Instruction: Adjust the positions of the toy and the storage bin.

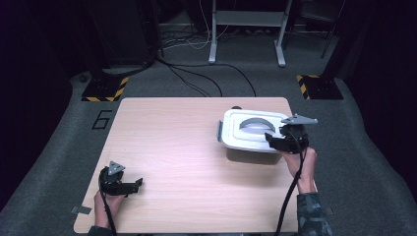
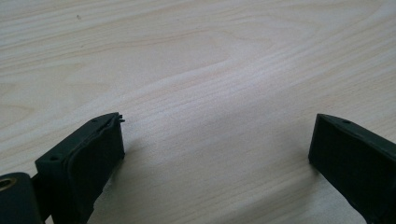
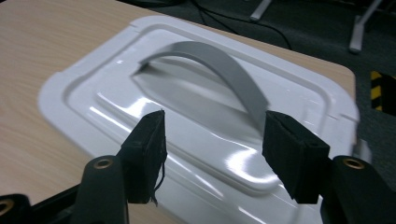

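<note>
A pale wooden table (image 1: 187, 162) fills the middle of the high view, set on grey carpet with dark cables and stand legs across the upper part of the frame. Toward the right centre of that view sits a white plastic box (image 1: 252, 133) with a snap-on lid (image 1: 253, 129) and a grey arched handle (image 1: 254, 121) across the lid's top. The right gripper (image 1: 273, 140), held in a hand that comes up from the lower right edge, hovers at the box's lower right corner, just above the lid's rim, with its grey three-cornered plate showing above it. In the right gripper view the lid (image 3: 196, 116) spreads across the centre of the frame and the handle (image 3: 219, 70) arches over it in the upper middle; the right gripper (image 3: 212, 154) has its two black jaws partly apart, one at lower left and one at lower right, with the near end of the handle just beyond the right-hand jaw and nothing pinched between the pads (the lid's glossy raised panel shows through the gap). The left gripper (image 1: 140, 183) lies at the lower left of the high view, resting low over the bare tabletop, well apart from the box. In the left gripper view its jaws (image 2: 217, 140) stand wide, one in the lower left corner and one at the lower right edge, with plain wood grain (image 2: 210, 70) between them.
</note>
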Motion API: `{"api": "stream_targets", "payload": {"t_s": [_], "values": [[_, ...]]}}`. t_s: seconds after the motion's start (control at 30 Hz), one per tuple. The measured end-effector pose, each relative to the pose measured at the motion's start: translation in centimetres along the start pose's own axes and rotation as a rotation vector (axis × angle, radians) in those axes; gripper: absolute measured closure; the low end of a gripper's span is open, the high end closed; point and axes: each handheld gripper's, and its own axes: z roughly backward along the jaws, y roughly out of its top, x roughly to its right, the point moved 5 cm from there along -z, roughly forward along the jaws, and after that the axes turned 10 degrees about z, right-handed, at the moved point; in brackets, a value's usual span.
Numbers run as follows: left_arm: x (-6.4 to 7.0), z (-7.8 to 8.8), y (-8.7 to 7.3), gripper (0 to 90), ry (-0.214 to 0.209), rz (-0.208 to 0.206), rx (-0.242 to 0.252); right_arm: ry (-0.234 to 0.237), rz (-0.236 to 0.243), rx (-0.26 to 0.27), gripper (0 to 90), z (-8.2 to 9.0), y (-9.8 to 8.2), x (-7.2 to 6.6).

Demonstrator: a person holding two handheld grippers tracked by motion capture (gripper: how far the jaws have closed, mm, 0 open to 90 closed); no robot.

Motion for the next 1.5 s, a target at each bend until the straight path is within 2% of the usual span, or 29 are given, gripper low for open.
{"api": "stream_targets", "payload": {"t_s": [0.03, 0.17, 0.27, 0.33, 0.5, 0.83, 0.93, 1.07, 1.33, 1.5], "values": [[0.0, 0.0, 0.0, 3.0, 0.000, 0.000, 0.000, 0.000, 0.000, 0.000, 39.3, 0.0, 0.0, 0.0], [0.0, 0.0, 0.0, 3.0, 0.000, -0.001, -0.005, -0.033, -0.049, -0.005, 42.0, 0.4, -1.0, 1.8], [0.0, 0.0, 0.0, 3.0, 0.000, 0.000, 0.000, -0.051, -0.066, -0.019, 44.4, 0.4, -1.6, 2.8], [0.0, 0.0, 0.0, 3.0, 0.000, 0.000, 0.000, -0.060, -0.067, -0.025, 45.0, 0.4, -1.8, 3.1], [0.0, 0.0, 0.0, 3.0, -0.001, -0.001, -0.001, -0.074, -0.112, -0.040, 48.7, 0.1, -2.8, 4.3], [0.0, 0.0, 0.0, 3.1, -0.001, -0.002, -0.005, -0.083, -0.137, -0.081, 51.5, -0.8, -4.0, 5.1], [0.0, 0.0, 0.0, 3.1, 0.000, -0.003, -0.005, -0.064, -0.149, -0.072, 53.4, -0.9, -4.4, 5.2], [0.0, 0.0, 0.0, 3.1, -0.001, -0.002, -0.005, -0.042, -0.154, -0.059, 57.4, -0.7, -4.5, 5.0], [0.0, 0.0, 0.0, 3.1, 0.000, -0.001, -0.001, -0.020, -0.172, -0.058, 57.2, -0.5, -4.7, 4.8], [0.0, 0.0, 0.0, 3.1, -0.001, 0.004, -0.003, -0.016, -0.149, -0.071, 57.2, -0.3, -4.7, 4.3]]}}
